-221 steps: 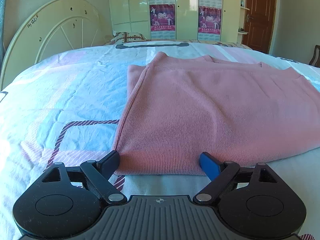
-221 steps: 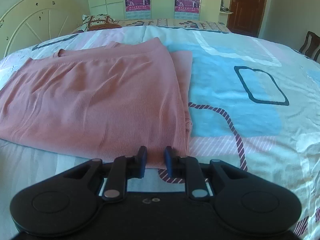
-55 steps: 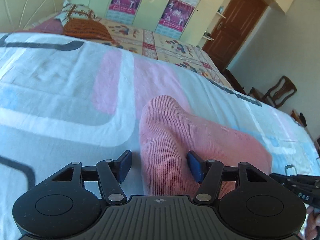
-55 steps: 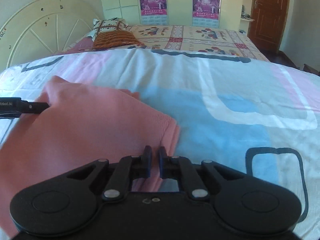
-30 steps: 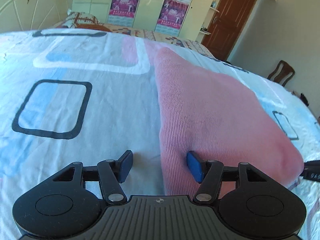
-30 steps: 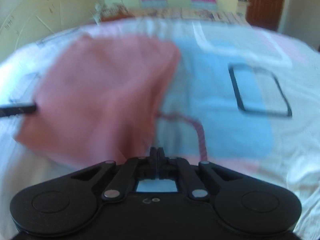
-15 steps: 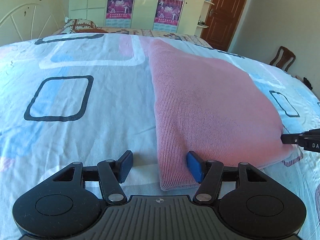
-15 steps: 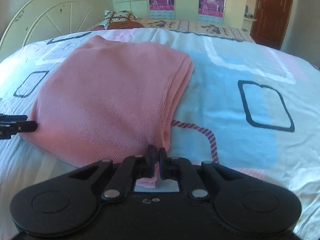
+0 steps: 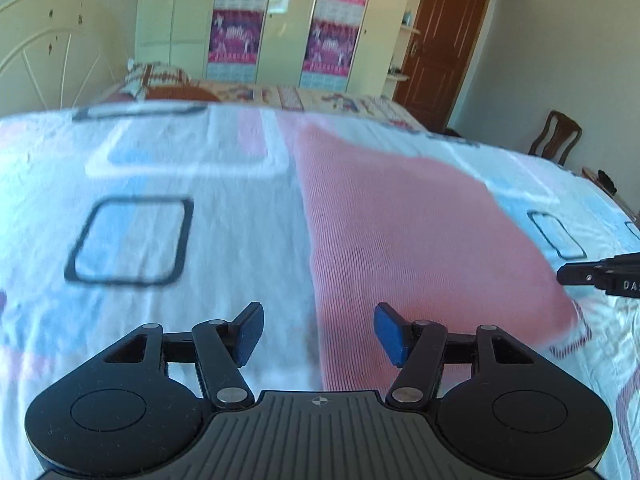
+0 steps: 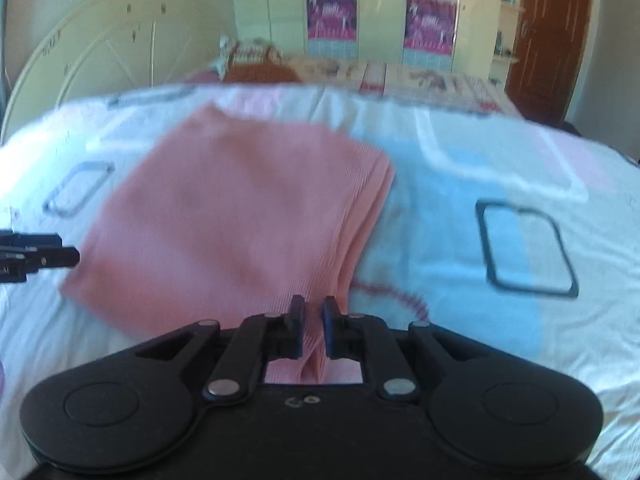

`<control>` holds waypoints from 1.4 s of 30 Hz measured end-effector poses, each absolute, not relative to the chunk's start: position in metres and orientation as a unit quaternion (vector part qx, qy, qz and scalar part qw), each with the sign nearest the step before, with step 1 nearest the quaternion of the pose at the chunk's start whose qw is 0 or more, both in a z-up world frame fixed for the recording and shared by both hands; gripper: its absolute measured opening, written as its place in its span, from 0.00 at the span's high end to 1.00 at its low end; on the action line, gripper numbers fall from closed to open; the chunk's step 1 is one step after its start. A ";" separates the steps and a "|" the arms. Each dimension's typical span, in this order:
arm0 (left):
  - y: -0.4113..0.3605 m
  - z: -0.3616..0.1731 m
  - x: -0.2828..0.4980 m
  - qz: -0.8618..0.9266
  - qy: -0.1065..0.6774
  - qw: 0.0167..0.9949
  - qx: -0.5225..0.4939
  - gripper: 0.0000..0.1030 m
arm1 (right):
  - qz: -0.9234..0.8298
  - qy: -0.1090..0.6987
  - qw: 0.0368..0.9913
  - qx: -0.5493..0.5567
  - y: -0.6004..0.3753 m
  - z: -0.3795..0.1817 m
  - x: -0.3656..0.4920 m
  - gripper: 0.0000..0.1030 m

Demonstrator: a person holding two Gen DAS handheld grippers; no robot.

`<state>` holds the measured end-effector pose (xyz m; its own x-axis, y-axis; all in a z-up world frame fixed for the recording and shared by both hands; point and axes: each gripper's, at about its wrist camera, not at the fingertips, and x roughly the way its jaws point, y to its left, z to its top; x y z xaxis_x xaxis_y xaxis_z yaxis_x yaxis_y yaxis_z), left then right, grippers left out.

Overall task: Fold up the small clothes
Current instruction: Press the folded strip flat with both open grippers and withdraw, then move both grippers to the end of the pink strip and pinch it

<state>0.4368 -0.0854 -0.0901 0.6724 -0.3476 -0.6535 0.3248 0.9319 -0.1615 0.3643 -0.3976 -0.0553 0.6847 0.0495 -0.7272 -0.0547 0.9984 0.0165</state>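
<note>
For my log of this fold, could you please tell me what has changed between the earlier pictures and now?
The pink garment, spread wide at first, was folded in half and laid flat on the bedsheet. The right tongs, pinched on its corner before, have parted slightly, with cloth still between them. The left tongs stayed open at the near left edge.

Bright daylight; motion blur; fisheye edges
</note>
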 end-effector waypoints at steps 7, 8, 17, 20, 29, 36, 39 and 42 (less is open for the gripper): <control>-0.109 -0.093 0.500 -0.182 0.375 0.909 -0.025 0.36 | 0.033 0.376 0.926 0.005 -0.401 -0.056 0.419 0.91; -0.112 -0.098 0.507 -0.179 0.388 0.904 -0.027 0.35 | 0.027 0.399 0.917 -0.011 -0.399 -0.071 0.428 0.99; -0.106 -0.099 0.504 -0.173 0.398 0.900 -0.043 0.25 | 0.005 0.407 0.913 0.009 -0.411 -0.080 0.424 0.92; -0.102 -0.096 0.499 -0.188 0.395 0.898 -0.055 0.25 | -0.001 0.387 0.921 0.046 -0.425 -0.070 0.413 0.61; -0.101 -0.107 0.510 -0.225 0.442 0.860 -0.122 0.25 | 0.044 0.417 0.875 0.242 -0.485 -0.090 0.411 0.57; -0.091 -0.129 0.527 -0.240 0.483 0.813 -0.218 0.25 | 0.098 0.430 0.824 0.355 -0.511 -0.114 0.417 0.37; -0.092 -0.132 0.535 -0.240 0.487 0.805 -0.239 0.26 | 0.122 0.434 0.808 0.380 -0.513 -0.119 0.426 0.37; -0.100 -0.131 0.543 -0.236 0.493 0.804 -0.235 0.26 | 0.143 0.442 0.801 0.378 -0.507 -0.120 0.441 0.37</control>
<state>0.5431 -0.1000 -0.1313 0.4028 -0.6112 -0.6813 0.1490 0.7782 -0.6100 0.4411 -0.5074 -0.1201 0.5686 0.5636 -0.5992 0.1048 0.6728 0.7324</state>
